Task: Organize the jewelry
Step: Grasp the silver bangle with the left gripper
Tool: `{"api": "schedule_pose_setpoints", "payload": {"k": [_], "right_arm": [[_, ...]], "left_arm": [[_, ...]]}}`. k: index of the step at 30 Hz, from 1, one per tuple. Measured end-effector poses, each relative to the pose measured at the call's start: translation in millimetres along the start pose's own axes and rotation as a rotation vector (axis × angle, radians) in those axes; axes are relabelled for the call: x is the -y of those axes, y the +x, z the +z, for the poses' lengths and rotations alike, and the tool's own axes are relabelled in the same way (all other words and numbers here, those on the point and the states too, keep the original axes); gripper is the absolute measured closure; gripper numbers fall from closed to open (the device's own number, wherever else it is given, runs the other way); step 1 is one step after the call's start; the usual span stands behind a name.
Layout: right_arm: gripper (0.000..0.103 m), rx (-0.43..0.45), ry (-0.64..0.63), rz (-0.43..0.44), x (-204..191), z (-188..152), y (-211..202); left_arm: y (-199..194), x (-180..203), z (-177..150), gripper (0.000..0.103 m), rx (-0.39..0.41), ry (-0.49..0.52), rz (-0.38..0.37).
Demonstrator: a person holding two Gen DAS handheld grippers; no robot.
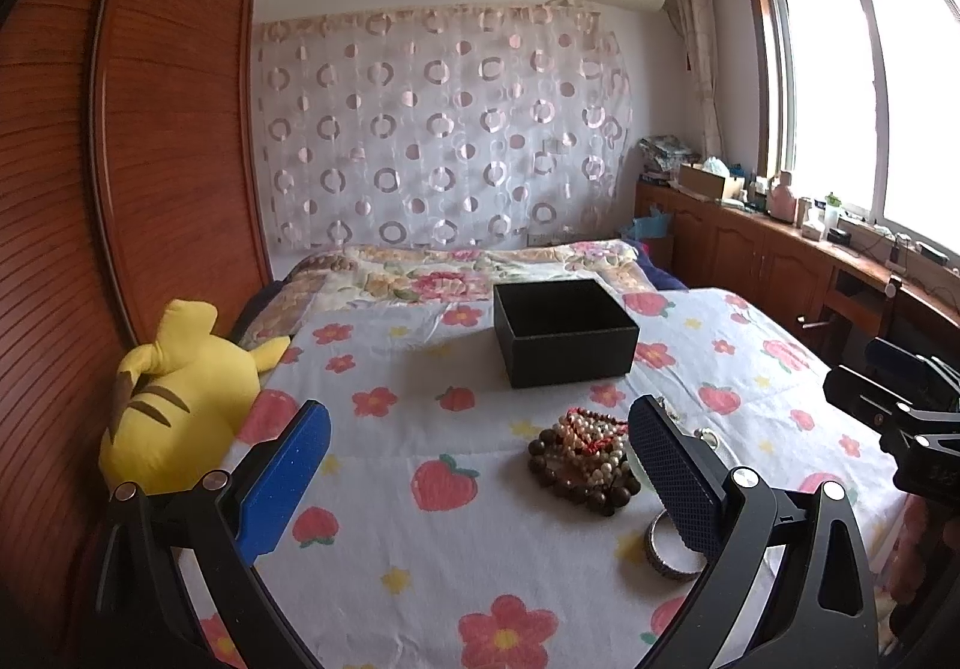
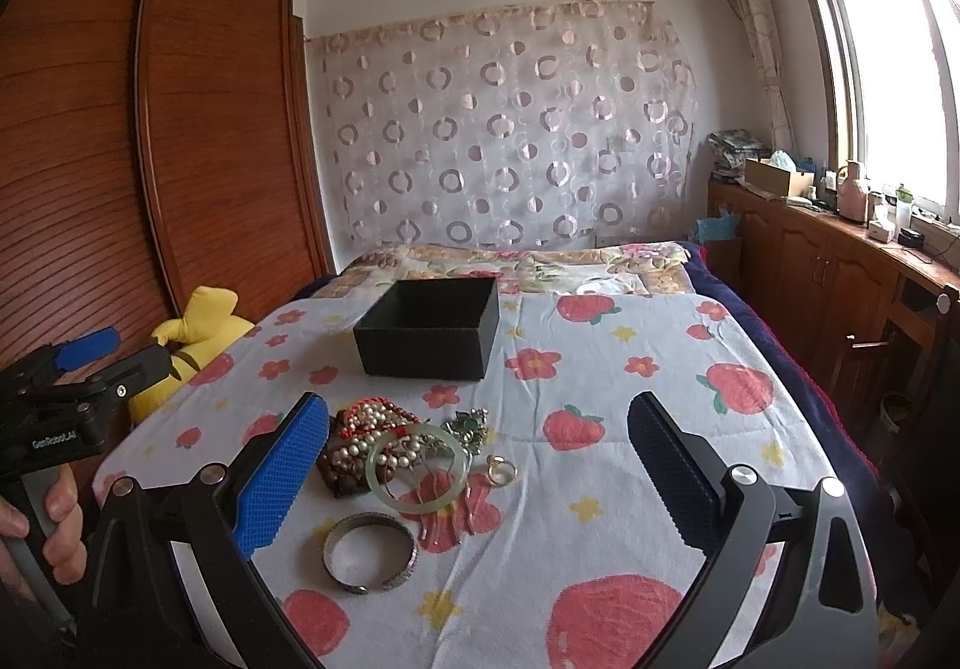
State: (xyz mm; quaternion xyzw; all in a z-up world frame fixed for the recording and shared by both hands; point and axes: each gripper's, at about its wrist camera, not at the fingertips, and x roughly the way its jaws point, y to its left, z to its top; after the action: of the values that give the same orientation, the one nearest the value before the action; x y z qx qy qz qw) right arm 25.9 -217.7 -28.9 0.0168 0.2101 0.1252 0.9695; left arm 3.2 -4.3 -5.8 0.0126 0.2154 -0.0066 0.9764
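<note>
An open black box (image 1: 564, 330) stands on the strawberry-print sheet; it also shows in the right wrist view (image 2: 429, 327). A pile of bead and pearl bracelets (image 1: 582, 456) lies in front of it, also in the right wrist view (image 2: 366, 444). Beside the pile lie a pale green jade bangle (image 2: 417, 468), a silver cuff bangle (image 2: 369, 552), a small ring (image 2: 501, 470) and a green brooch (image 2: 468, 429). The silver cuff (image 1: 666, 549) is partly hidden by my left gripper's finger. My left gripper (image 1: 480, 480) is open and empty, just before the pile. My right gripper (image 2: 480, 480) is open and empty over the jewelry.
A yellow plush toy (image 1: 180, 399) lies at the bed's left edge against a wooden wardrobe (image 1: 150, 159). A floral quilt (image 1: 456, 273) lies behind the box. Wooden cabinets (image 2: 840, 261) with clutter run under the window on the right.
</note>
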Motion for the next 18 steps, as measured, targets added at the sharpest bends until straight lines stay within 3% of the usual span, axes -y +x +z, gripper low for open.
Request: {"api": "schedule_pose_setpoints", "payload": {"k": [7,18], "right_arm": [[0.002,-0.030,-0.017,0.015,13.1,-13.4,10.6],[0.002,-0.090,-0.031,0.005,33.7,-30.8,22.6]], "left_arm": [[23.0,0.3,-14.7,0.007,-0.076,0.007,-0.061],[62.5,19.0,-40.0,0.007,-0.223,0.030,-0.218]]}}
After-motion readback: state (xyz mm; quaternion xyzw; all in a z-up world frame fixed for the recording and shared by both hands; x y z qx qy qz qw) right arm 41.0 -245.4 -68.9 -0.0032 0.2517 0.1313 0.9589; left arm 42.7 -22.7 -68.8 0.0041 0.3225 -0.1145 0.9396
